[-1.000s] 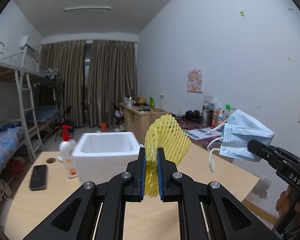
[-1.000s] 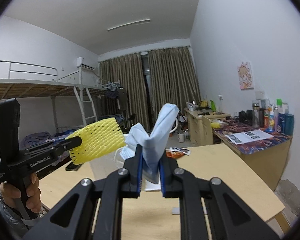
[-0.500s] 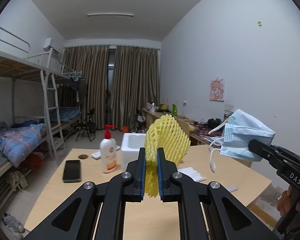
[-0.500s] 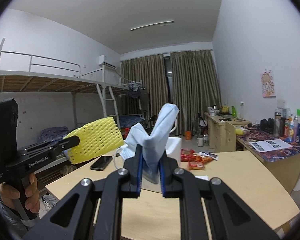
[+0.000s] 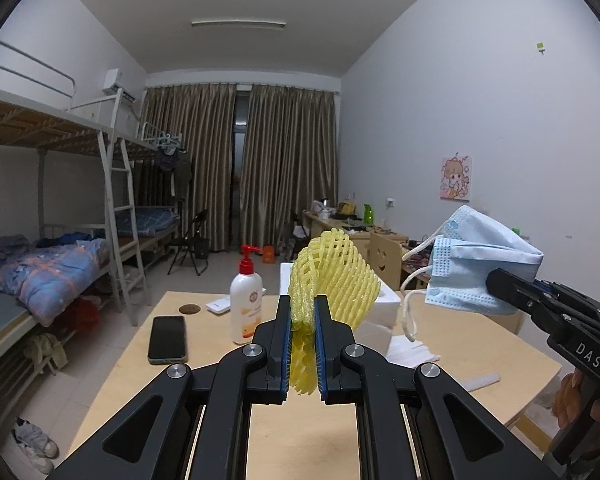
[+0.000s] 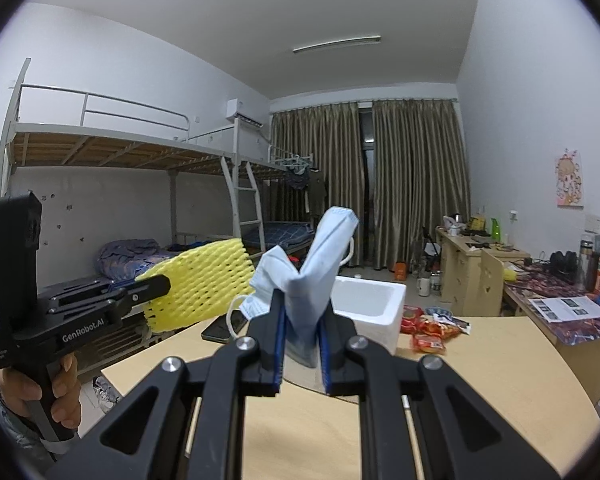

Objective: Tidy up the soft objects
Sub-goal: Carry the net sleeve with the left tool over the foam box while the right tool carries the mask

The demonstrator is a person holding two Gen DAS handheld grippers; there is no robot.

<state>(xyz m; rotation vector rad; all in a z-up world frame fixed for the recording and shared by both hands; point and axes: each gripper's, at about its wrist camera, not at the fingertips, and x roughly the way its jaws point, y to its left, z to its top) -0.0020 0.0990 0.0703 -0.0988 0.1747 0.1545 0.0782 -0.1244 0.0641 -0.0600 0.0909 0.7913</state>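
My left gripper (image 5: 302, 320) is shut on a yellow foam fruit net (image 5: 336, 276) and holds it up above the wooden table (image 5: 300, 432). My right gripper (image 6: 302, 312) is shut on blue face masks (image 6: 320, 264), also held high. In the left wrist view the masks (image 5: 476, 268) hang at the right in the right gripper (image 5: 500, 286). In the right wrist view the net (image 6: 204, 284) shows at the left in the left gripper (image 6: 160, 285). A white foam box (image 6: 370, 308) stands on the table behind both; it is partly hidden behind the net (image 5: 380, 308).
On the table are a lotion pump bottle (image 5: 246, 300), a black phone (image 5: 167, 338), a small white item (image 5: 219, 305), white tissue (image 5: 412, 350) and red snack packets (image 6: 432, 328). Bunk beds (image 5: 40, 264) stand left, cluttered desks (image 6: 540, 280) right.
Both grippers have tilted up and pulled back with their loads. The foam box now looks farther away and more of the table, bottle and phone shows.
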